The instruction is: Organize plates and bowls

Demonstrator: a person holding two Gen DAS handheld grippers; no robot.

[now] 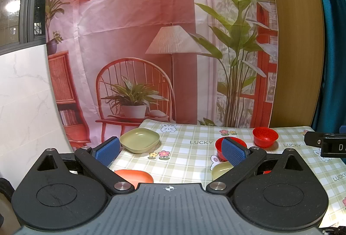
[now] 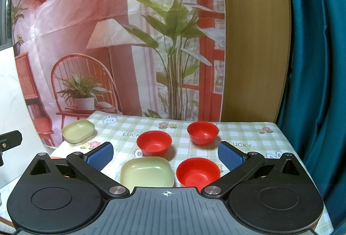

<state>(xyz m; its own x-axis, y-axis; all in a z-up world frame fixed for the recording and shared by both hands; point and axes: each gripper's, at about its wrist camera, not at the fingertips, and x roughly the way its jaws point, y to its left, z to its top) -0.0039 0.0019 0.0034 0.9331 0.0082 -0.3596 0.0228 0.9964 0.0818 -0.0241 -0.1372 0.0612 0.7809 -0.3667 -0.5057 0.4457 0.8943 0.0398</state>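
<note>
Red plastic makes up three small round bowls on the checked tablecloth [image 2: 237, 133]: a far bowl [image 2: 202, 132] near the back edge, a middle bowl [image 2: 154, 143] to its left and nearer, and a near bowl [image 2: 197, 171] close under the right gripper [image 2: 166, 158]. Touching or just beside the near bowl's left side sits a pale green square plate [image 2: 147, 172], shallow with rounded corners; a second green plate [image 2: 78, 130] of the same shape rests at the table's far left corner. An orange plate [image 1: 135, 176] lies at the near left edge, partly hidden by the left gripper [image 1: 170, 150]. Both grippers hang above the table with their blue-padded fingers spread wide, gripping nothing
</note>
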